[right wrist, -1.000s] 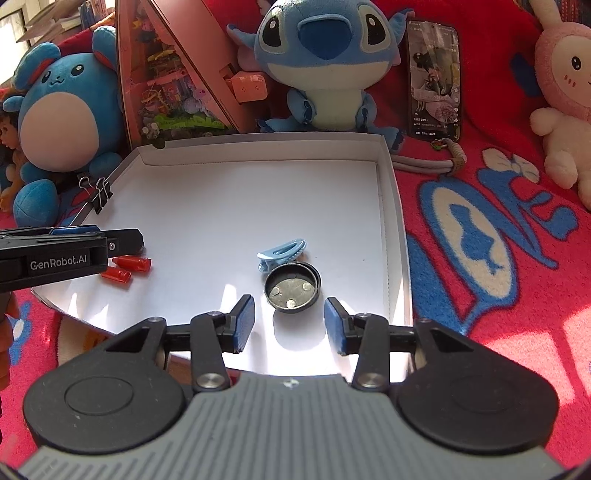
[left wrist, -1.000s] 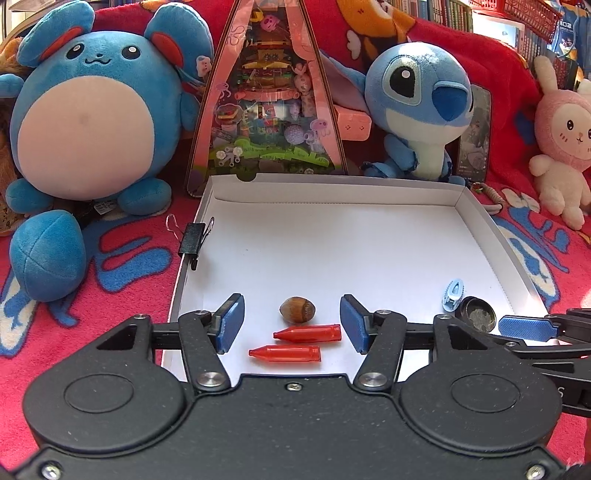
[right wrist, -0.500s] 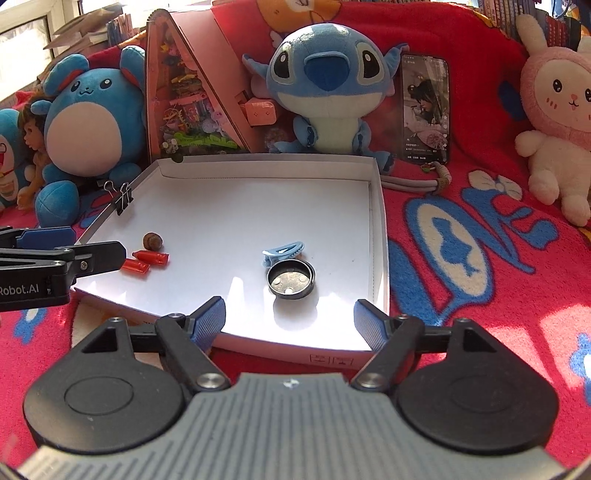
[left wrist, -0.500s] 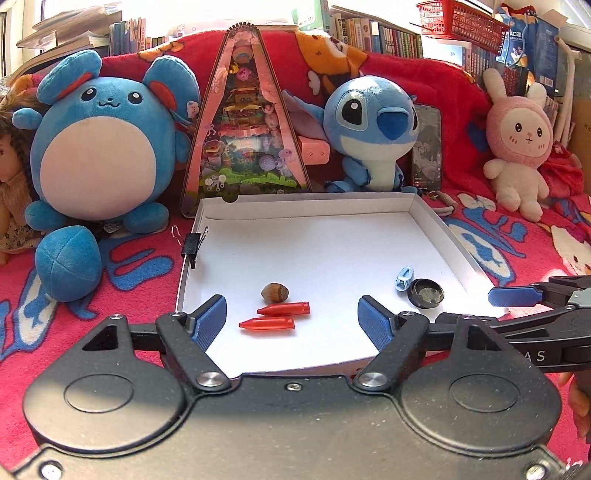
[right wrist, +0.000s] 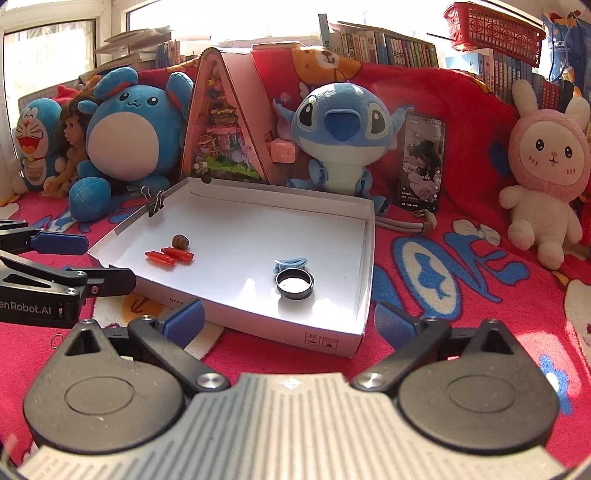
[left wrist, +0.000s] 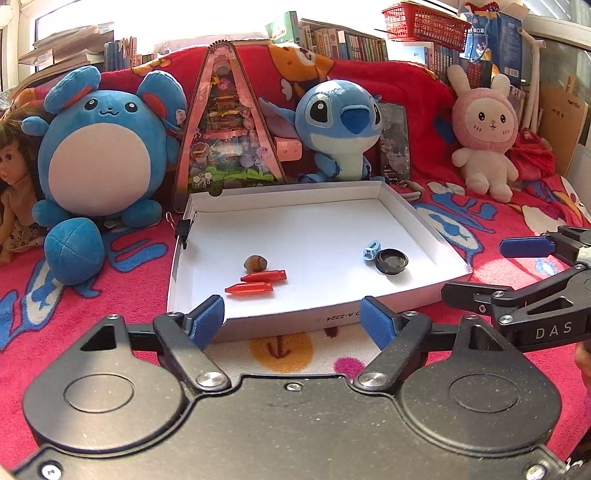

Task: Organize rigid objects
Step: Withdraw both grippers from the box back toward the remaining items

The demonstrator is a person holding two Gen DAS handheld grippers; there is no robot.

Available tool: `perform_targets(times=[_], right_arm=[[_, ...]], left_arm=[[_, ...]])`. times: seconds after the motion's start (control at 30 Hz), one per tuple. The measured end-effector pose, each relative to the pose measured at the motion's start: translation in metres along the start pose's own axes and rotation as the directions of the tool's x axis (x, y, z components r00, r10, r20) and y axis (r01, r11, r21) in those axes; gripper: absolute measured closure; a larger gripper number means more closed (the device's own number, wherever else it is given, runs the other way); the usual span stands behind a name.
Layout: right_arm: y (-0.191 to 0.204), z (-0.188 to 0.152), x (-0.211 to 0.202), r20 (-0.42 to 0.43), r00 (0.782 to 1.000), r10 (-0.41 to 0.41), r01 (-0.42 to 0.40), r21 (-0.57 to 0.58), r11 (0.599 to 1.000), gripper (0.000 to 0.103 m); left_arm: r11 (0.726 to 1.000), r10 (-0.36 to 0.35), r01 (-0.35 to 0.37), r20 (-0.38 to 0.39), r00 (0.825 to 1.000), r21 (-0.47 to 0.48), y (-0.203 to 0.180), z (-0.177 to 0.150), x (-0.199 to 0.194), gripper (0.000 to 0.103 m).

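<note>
While two red bullet-shaped pieces [left wrist: 255, 282] are lying side by side near the left front of the white cardboard tray [left wrist: 417, 218], a small brown nut [left wrist: 255, 262] is sitting just behind them, almost touching the rear one. Toward the tray's right side a black round cap [left wrist: 392, 261] is resting open side up, with a light blue hair clip [left wrist: 371, 249] touching its far-left edge. A black binder clip [left wrist: 183, 229] is gripping the tray's left wall.

Nothing is standing between the grippers and these pieces — both tools are hovering outside the tray's near wall. The left gripper [left wrist: 293, 320] is standing open with nothing between its blue pads, which are framing the near wall. The right gripper [right wrist: 291, 322] is still spreading its jaws wide, also empty, above the tray's near right corner.

Around the tray, a red patterned blanket [right wrist: 461, 280] is covering the surface. Behind it are sitting a round blue mouse plush [left wrist: 99, 147], a triangular pink toy box [left wrist: 227, 133], a blue Stitch plush [left wrist: 341, 125], an upright phone [right wrist: 421, 162] and a pink rabbit plush [left wrist: 484, 136]; a doll [right wrist: 72, 147] and a Doraemon plush [right wrist: 33, 140] are at far left. Books [right wrist: 391, 48] and a red basket [right wrist: 495, 26] are lining the back.

Lettering reading "DAS" is showing on the right tool's side in the left view, "enRobot.AI" on the left tool's in the right view, and "A-2224" — printed upside down — on the tray's front wall.
</note>
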State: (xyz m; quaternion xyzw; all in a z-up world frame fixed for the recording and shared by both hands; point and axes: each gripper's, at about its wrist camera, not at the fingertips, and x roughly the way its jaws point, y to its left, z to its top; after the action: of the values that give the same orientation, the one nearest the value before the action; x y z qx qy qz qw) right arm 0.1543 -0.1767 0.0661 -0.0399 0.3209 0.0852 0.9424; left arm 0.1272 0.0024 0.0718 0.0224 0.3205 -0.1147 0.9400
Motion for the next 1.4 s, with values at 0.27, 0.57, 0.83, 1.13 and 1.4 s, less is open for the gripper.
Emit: perform_targets(times=[0.27,0.57,0.83,1.13,1.4], right_arm=[[0.003,-0.013,-0.012,0.019,1.000,-0.015,0.016,-0.021,1.000,0.000],[0.006,-0.030,-0.020,0.036,0.999,-0.027,0.028,-0.031,0.999,0.000],[0.004,-0.046,-0.023,0.049,0.997,-0.054,0.055,0.000,0.999,0.000],[-0.005,-0.058,-0.028,0.051,0.998,-0.032,0.028,0.070,0.997,0.000],[-0.006,-0.073,-0.047,0.082,0.996,-0.025,0.020,0.071,0.997,0.000]], left_arm=[[1.000,-0.008,0.008,0.004,1.000,0.009,-0.003,-0.016,-0.012,0.022],[1.000,-0.014,0.014,0.003,1.000,0.011,-0.004,-0.033,-0.019,0.022],[1.000,-0.005,0.005,-0.014,1.000,-0.015,0.001,-0.046,-0.019,0.022],[0.999,0.011,-0.012,-0.028,1.000,-0.033,0.006,-0.057,-0.017,0.022],[1.000,0.017,-0.017,0.002,1.000,-0.004,0.000,-0.067,-0.024,0.021]])
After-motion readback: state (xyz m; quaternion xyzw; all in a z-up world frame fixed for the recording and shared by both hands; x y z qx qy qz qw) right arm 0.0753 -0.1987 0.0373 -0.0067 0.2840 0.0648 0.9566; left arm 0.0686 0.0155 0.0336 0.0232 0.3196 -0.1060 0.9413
